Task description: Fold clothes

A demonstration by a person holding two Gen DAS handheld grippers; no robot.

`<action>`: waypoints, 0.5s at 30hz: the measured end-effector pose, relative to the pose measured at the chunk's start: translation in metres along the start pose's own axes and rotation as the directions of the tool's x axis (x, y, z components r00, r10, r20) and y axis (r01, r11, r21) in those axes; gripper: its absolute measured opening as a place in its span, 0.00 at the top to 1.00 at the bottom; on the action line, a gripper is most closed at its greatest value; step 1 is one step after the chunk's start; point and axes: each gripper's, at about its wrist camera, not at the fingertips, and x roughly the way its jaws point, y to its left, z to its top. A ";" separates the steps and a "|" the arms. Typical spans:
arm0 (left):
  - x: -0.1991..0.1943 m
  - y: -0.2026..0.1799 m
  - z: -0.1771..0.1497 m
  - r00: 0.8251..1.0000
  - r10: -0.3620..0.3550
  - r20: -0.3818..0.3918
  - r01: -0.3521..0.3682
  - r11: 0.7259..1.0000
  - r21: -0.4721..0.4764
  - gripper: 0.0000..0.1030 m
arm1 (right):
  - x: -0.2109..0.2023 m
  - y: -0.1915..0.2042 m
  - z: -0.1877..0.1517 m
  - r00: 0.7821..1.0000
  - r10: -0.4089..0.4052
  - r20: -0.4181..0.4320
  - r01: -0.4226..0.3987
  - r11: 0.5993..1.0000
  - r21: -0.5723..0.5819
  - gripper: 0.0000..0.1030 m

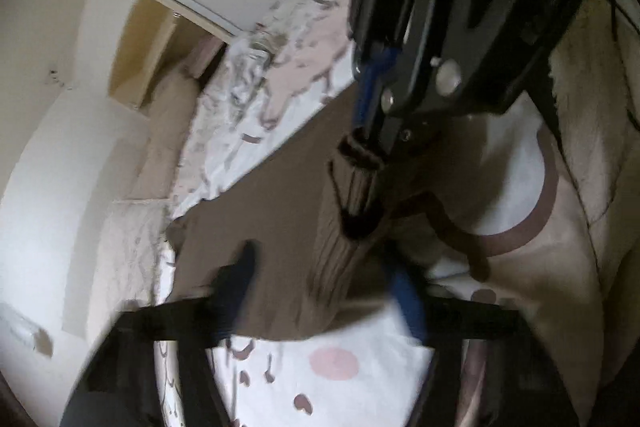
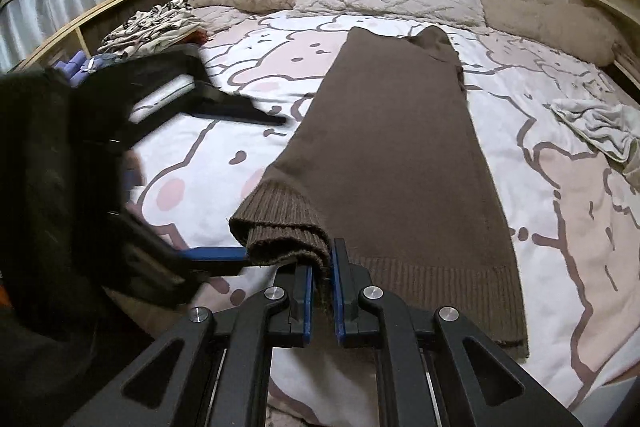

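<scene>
A brown sweater (image 2: 400,155) lies lengthwise on a bed (image 2: 560,227) with a cartoon-print cover. The right gripper (image 2: 322,267), at 6 o'clock, has its jaws clamped on the ribbed hem. The left gripper (image 2: 224,187), at 9 o'clock, has its jaws apart.

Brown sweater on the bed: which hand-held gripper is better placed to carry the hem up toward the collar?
Probably the right hand-held gripper. It is shut on the sweater at the ribbed hem. The left hand-held gripper is open beside that corner, holding nothing.
</scene>
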 end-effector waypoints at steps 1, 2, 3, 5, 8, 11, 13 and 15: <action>0.003 0.003 -0.001 1.000 -0.022 -0.012 0.022 1.000 -0.017 0.85 | 0.001 -0.002 0.000 1.000 0.001 -0.003 -0.001 1.000 0.004 0.92; 0.002 0.007 -0.003 0.999 -0.043 -0.011 0.043 0.998 -0.039 0.89 | 0.002 -0.004 0.000 1.000 0.000 -0.006 0.000 1.000 0.009 0.92; 0.002 0.011 -0.004 0.998 -0.064 -0.010 0.063 0.996 -0.061 0.89 | 0.003 -0.006 0.000 1.000 -0.001 -0.008 0.001 1.000 0.016 0.92; 0.000 0.017 -0.006 0.995 -0.101 -0.004 0.100 0.988 -0.118 0.92 | 0.004 -0.009 -0.001 1.000 0.008 -0.011 -0.007 0.999 0.032 0.92; -0.002 0.027 -0.006 0.990 -0.141 0.019 0.142 0.962 -0.235 0.92 | 0.001 -0.009 -0.003 0.999 -0.024 -0.046 0.026 0.999 0.039 0.91; -0.004 0.036 -0.004 0.984 -0.173 0.049 0.179 0.918 -0.354 0.93 | -0.006 0.002 -0.007 0.990 -0.119 -0.075 0.118 0.993 -0.027 0.84; -0.007 0.041 -0.008 0.978 -0.196 0.066 0.206 0.885 -0.417 0.93 | -0.010 0.014 -0.014 0.972 -0.227 -0.060 0.220 0.969 -0.108 0.37; -0.008 0.047 -0.010 0.973 -0.216 0.082 0.229 0.854 -0.467 0.93 | -0.012 0.026 -0.021 0.956 -0.292 -0.012 0.285 0.942 -0.176 0.22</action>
